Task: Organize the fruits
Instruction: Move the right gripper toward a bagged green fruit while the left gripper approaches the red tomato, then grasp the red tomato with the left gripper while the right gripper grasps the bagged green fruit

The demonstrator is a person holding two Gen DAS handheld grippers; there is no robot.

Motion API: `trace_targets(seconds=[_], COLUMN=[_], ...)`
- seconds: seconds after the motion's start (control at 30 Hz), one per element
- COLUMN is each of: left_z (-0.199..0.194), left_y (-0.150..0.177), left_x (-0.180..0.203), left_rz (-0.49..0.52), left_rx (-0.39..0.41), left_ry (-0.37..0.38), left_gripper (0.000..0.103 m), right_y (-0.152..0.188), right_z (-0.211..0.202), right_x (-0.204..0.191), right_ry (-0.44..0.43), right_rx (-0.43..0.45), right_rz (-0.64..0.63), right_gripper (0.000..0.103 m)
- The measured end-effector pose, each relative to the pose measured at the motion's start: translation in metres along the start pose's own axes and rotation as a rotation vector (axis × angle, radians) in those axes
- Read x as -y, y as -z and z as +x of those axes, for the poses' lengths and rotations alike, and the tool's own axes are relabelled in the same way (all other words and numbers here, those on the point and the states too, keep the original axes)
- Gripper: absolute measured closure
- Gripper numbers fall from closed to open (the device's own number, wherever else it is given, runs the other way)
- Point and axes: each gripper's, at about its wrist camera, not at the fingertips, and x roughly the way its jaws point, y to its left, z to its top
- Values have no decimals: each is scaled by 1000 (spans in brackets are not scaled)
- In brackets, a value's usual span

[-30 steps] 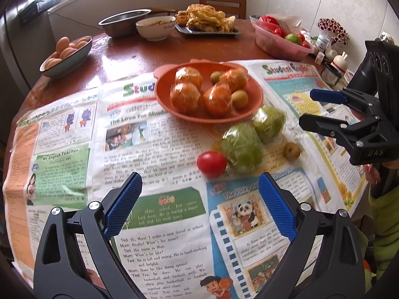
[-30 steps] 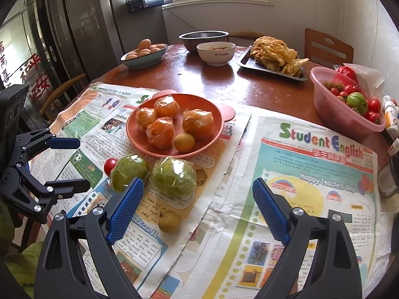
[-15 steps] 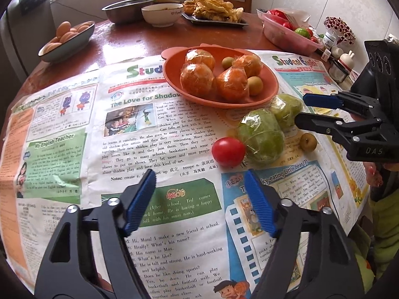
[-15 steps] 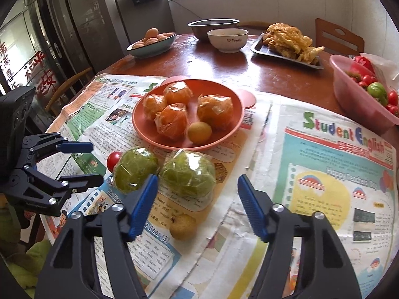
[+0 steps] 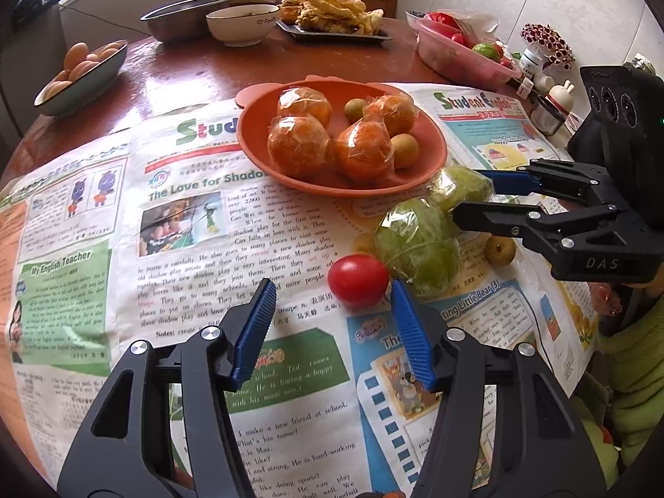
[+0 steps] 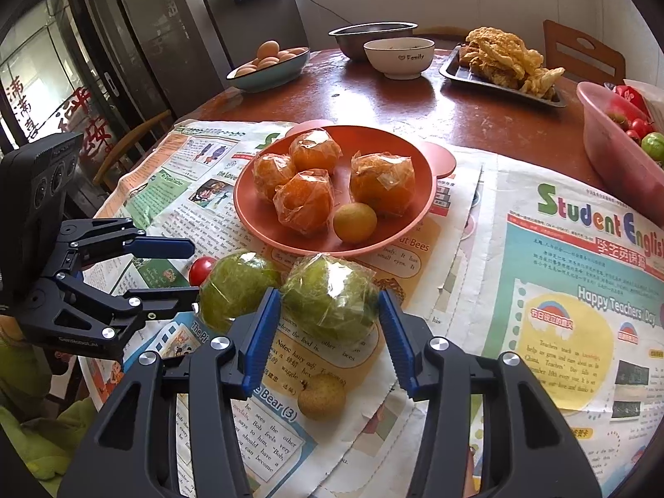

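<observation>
Both your tools have moved in and down since a second ago, and their jaws have narrowed from wide to a medium gap; neither holds anything.

Left tool [image 5: 333,290]: the red tomato [image 5: 358,280] now sits just ahead between the fingertips, nearer the right pad, not touching as far as I can tell. Beyond it to the right is the near wrapped green fruit [image 5: 417,245], touching or almost touching the tomato.

Right tool [image 6: 330,301]: the far wrapped green fruit [image 6: 330,296] sits between the tips, filling most of the gap; contact with the pads is unclear. A small brown fruit [image 6: 321,396] lies on the newspaper [image 6: 560,290] below the jaws, closer to you. The orange plate [image 6: 415,207] with wrapped oranges [image 6: 382,182] is ahead on the desk [image 6: 456,116].

Your right tool's far finger is partly hidden behind green fruit in the left view.
</observation>
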Motion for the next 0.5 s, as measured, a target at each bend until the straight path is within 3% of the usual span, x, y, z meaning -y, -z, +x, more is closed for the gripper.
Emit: trace_targets(seconds=[0.33,0.5], left_z=[7,10], left_y=[-7,-10], left_x=[2,6], left_rz=[1,8], left_rx=[-6,-9], left_ry=[25,41], left_gripper=[66,78], right_y=[-2,3], right_z=[1,-6], right_x=[7,15], right_ry=[-27,-6], right_rx=[2,14], right_rz=[14,29], right_gripper=[56,56])
